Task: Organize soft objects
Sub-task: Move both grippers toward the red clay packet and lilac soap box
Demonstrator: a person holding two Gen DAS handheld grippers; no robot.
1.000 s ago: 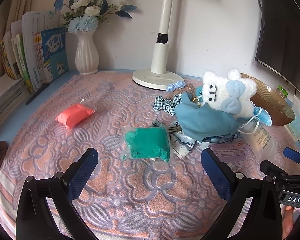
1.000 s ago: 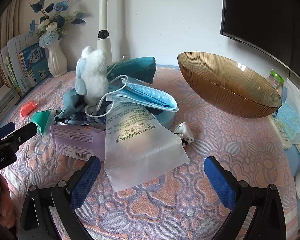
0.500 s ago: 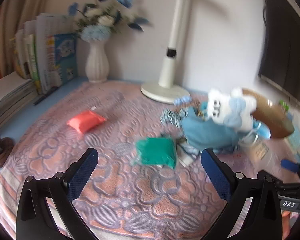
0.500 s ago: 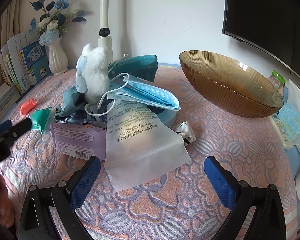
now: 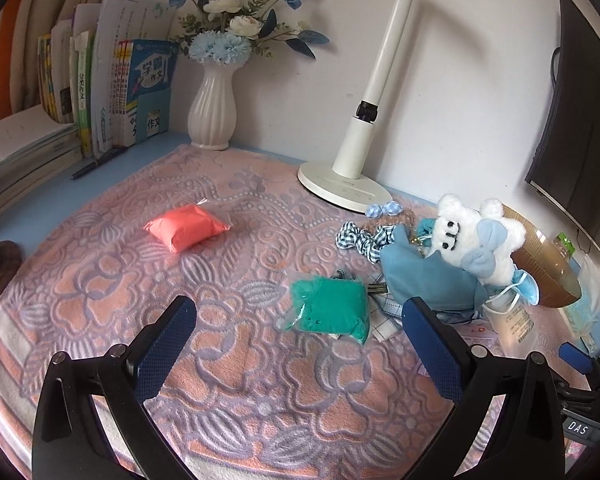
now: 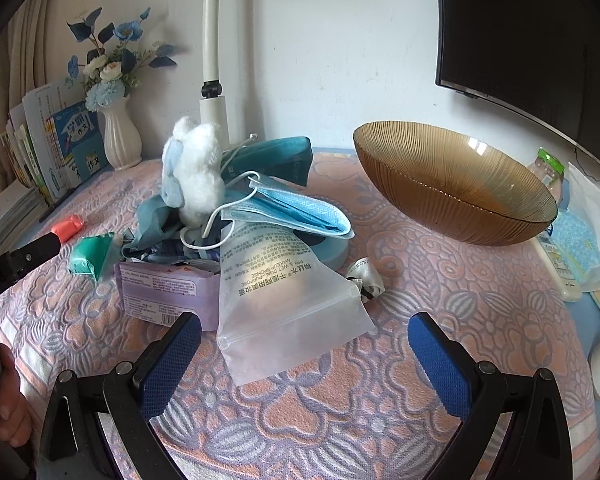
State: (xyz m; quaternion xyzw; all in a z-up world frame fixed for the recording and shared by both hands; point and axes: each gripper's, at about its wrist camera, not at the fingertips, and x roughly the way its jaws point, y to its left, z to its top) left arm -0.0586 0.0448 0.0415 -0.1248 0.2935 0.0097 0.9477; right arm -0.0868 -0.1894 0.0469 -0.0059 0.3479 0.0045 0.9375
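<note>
Between the left gripper (image 5: 298,344)'s wide-spread fingers lies the green packet (image 5: 329,309); right gripper (image 6: 304,356) also gapes wide.

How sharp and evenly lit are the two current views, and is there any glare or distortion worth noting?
Left wrist view: sharp, soft daylight, with a faint shadow of the lamp on the wall and fisheye bending of the monitor. Right wrist view: sharp, with bright highlights on the amber bowl rim and frosted pouch; dark vignette corners.
</note>
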